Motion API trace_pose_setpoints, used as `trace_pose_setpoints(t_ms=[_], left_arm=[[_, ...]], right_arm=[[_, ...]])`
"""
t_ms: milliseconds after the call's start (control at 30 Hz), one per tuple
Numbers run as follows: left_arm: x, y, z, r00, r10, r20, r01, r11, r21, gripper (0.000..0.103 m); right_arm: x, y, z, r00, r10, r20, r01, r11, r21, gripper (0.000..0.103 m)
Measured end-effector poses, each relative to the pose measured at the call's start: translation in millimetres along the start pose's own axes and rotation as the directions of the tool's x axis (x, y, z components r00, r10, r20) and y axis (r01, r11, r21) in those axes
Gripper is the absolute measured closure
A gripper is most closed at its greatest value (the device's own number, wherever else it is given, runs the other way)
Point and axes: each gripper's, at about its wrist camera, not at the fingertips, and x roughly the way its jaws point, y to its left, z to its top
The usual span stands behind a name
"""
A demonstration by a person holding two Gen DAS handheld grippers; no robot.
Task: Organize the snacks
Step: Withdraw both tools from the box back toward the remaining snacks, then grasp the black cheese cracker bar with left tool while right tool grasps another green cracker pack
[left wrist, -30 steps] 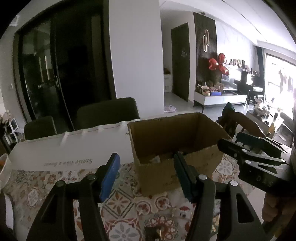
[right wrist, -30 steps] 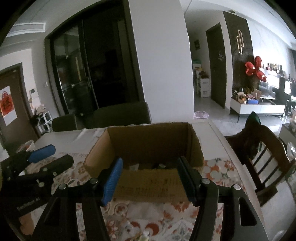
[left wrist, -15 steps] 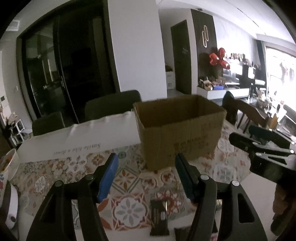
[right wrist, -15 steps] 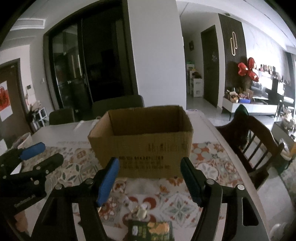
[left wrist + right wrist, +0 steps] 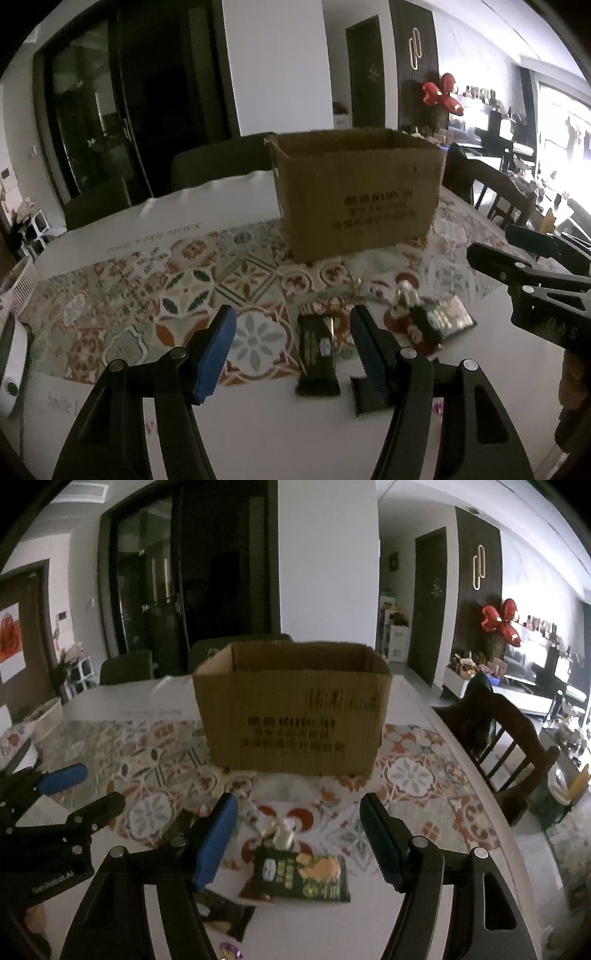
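Snacks lie loose on the patterned tablecloth (image 5: 192, 291) in front of the cardboard box (image 5: 362, 195), and we judge the next step to be picking one up for that box. Our left gripper (image 5: 291, 349) hangs with its jaws wide and nothing between them; the dark snack bar (image 5: 317, 354) sits right in the gap, a little toward the right finger, its long axis running away from us, parallel to the fingers. So the jaws already straddle its narrow width, and the move turns mainly on coming down. It looks like a slim, dark, flat wrapper with small pale print, blurred here.

Our right gripper (image 5: 299, 840) is also spread wide and empty, over the green snack packet (image 5: 304, 877), which lies flat with its long side across the jaws. That packet shows orange picture print and looks crinkly. A small foil-wrapped sweet (image 5: 282, 832) rests just beyond it, toward the box
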Motion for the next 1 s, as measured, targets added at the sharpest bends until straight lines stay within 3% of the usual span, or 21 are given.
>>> trace_pose_setpoints(t_ms=[133,200,233,400,733,1000], left_arm=[[7.5,-4.4,-12.3,1.000,-0.002,-0.023,0.003,1.000,0.004,0.040],[12.7,-6.2,-16.3,0.999,-0.007,-0.036,0.007,1.000,0.005,0.040],[14.7,-6.7,-17.4,0.999,-0.008,-0.040,0.008,1.000,0.006,0.040],[31.4,-9.8,-24.3,0.997,-0.009,-0.075,0.010,1.000,0.010,0.040],[61.3,-18.2,-30.9,0.991,-0.018,-0.136,0.021,0.999,0.026,0.040],[80.4,-20.5,-30.8,0.986,-0.028,-0.163,0.032,0.999,0.024,0.040]], right_arm=[[3.5,2.1,-14.9,0.999,0.028,-0.020,-0.028,1.000,-0.001,0.034],[7.5,3.1,-21.0,0.999,0.038,-0.035,-0.038,0.999,-0.004,0.022],[9.2,2.3,-23.4,0.998,0.043,-0.040,-0.043,0.999,0.000,0.021],[18.8,-2.1,-33.5,0.999,0.027,-0.043,-0.027,1.000,0.012,0.021],[48.2,-15.3,-50.4,0.990,0.107,-0.096,-0.096,0.989,0.113,0.021],[63.1,-23.8,-57.4,0.988,0.088,-0.129,-0.067,0.985,0.160,0.015]])
